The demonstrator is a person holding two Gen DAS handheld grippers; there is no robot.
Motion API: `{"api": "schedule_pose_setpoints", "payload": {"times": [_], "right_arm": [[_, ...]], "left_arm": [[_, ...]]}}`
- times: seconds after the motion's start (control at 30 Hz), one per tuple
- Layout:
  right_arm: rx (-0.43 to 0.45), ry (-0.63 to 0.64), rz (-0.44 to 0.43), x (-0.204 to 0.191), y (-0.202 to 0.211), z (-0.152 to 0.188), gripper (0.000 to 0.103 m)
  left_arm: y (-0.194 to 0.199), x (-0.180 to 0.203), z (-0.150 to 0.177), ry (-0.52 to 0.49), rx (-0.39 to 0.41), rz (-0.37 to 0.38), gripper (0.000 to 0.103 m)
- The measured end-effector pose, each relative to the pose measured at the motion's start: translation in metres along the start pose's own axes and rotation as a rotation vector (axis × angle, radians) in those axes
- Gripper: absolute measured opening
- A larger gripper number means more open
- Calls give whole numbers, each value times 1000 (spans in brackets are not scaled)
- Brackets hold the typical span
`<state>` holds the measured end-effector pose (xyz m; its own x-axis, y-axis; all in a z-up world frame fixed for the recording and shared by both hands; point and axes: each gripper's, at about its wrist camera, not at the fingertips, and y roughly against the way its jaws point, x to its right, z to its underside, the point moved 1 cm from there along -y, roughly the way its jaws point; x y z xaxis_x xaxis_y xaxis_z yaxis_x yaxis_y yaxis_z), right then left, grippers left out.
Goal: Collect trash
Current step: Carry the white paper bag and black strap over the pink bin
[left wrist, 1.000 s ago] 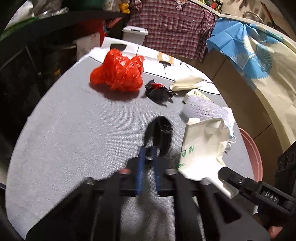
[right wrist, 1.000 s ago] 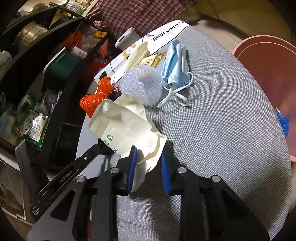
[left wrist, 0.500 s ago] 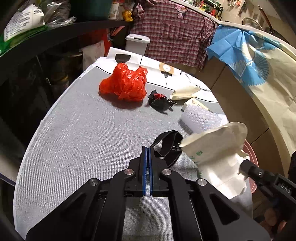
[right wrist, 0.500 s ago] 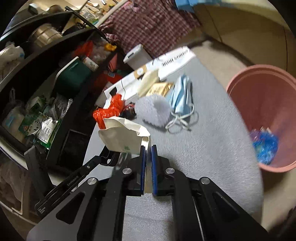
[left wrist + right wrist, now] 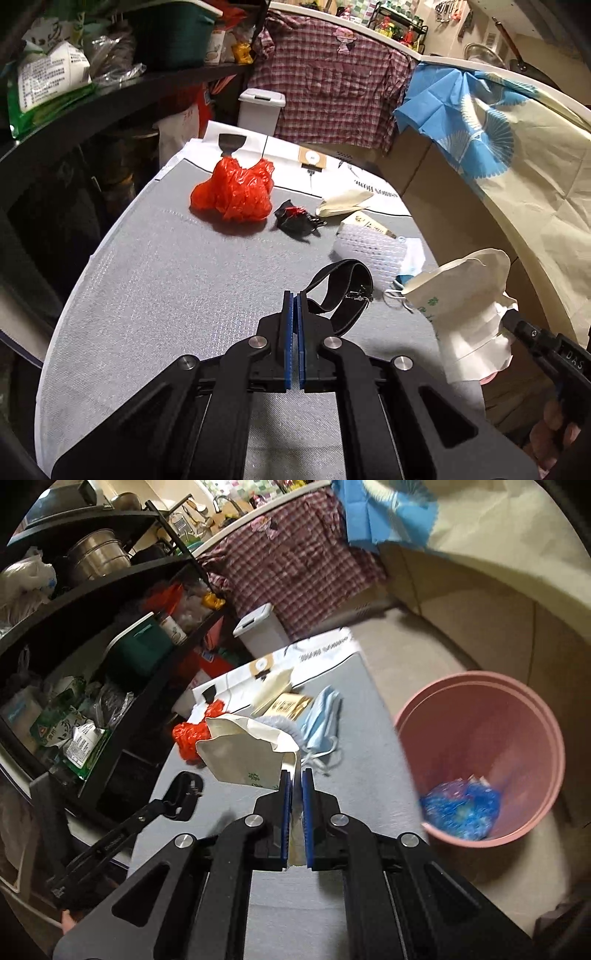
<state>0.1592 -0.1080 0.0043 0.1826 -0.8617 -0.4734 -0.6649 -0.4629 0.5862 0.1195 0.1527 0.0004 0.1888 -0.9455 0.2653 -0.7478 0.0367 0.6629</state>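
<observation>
My left gripper [image 5: 294, 295] is shut on a black strap [image 5: 341, 291] and holds it lifted above the grey table [image 5: 166, 295]. My right gripper [image 5: 294, 775] is shut on a cream paper bag [image 5: 243, 755] with green print, held in the air; the bag also shows in the left wrist view [image 5: 469, 306]. A pink bin [image 5: 480, 753] stands to the right of the table with blue plastic [image 5: 461, 810] inside. On the table lie a red plastic bag [image 5: 234, 194], a black wrapper [image 5: 295, 218], a white foam net [image 5: 369, 249] and a blue face mask [image 5: 321, 720].
Black shelves [image 5: 92, 646] full of goods stand along the left of the table. A white lidded box [image 5: 260, 110] and a plaid cloth [image 5: 325, 85] sit behind it. A white printed sheet [image 5: 332, 166] covers the far table end. A cream wrapper [image 5: 343, 201] lies there.
Both grippers closed and rose: the left took the black strap, the right took the paper bag off the table and swung it toward the pink bin.
</observation>
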Motion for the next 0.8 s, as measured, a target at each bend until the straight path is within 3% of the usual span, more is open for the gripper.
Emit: {"api": "schedule_pose_setpoints", "payload": {"times": [0.57,0.8], "right_arm": [[140,158,122,9,65,-6,7],[168,211,158,22,70,-4,7]], "left_arm": [[37,33,13,-77,54,34,2],[45,56,26,-134,62,51,2]]}}
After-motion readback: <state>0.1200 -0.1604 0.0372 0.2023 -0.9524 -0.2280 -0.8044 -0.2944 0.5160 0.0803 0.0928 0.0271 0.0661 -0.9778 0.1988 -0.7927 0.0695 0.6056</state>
